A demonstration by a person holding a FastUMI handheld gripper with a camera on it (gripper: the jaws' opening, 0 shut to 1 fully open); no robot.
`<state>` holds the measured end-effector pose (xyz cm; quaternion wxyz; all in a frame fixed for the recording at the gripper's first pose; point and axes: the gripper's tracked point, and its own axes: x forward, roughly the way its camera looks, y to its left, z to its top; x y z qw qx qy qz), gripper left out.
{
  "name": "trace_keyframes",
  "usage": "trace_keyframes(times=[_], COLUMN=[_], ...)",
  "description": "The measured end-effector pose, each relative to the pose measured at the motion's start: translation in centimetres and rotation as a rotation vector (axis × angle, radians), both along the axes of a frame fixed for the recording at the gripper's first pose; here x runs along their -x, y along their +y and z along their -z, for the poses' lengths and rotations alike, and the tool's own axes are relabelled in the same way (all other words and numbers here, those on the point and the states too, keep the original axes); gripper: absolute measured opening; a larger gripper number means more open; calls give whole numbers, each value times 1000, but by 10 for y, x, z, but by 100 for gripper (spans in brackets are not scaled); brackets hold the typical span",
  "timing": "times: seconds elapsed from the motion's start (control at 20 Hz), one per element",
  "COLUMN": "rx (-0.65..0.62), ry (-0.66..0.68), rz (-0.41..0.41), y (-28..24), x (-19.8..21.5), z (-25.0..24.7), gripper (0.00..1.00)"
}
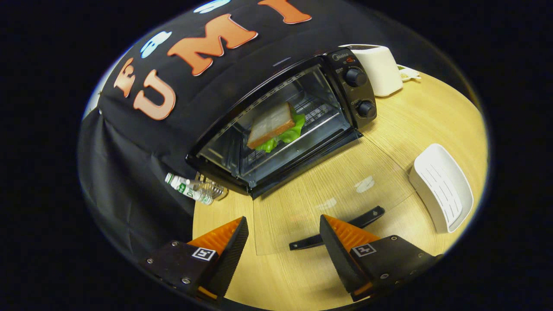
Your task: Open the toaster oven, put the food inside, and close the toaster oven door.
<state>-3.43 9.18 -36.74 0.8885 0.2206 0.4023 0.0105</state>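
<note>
Hovering above the pale wooden table (432, 116), the gripper (283, 242) has its two fingers spread wide apart and nothing between them but bare tabletop and the glass of the open door. And look where the food sits: the sandwich of brown-crusted bread and green lettuce (276, 126) is already lying on the wire rack inside the black toaster oven (281, 125), up at about twelve o'clock from the fingers and well beyond them. So by my reading the loading is done and only the closing is left. The clear glass oven door (328, 190) is dropped flat toward us, and its long black handle (341, 229) lies just ahead of the fingers, nearest the right one, its long axis slanting from seven o'clock up to two o'clock, roughly crosswise to the way the fingers point. That is the relation that matters: to swing the door up, the fingers likely need to get under or onto that bar and lift it toward twelve o'clock. Off at three o'clock rests a white ribbed plastic tray (440, 185), at ten o'clock a clear bottle with a green-and-white label (192, 188) on its side, and beyond the oven a white toaster (382, 69).
</note>
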Motion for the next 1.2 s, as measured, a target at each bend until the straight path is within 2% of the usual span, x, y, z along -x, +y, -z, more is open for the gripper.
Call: trace_keyframes(times=[0.25, 0.45, 0.7, 0.8, 0.9, 1.2], rx=[259, 398, 527, 528, 527, 513], ry=[15, 41, 124, 147, 112, 100], rz=[-138, -228, -262, -248, -218, -199], y=[-21, -26, -44, -46, -47, -47], x=[29, 41, 49, 48, 35, 32], z=[22, 42, 71, 80, 79, 72], gripper=[98, 99, 99, 99, 99, 100])
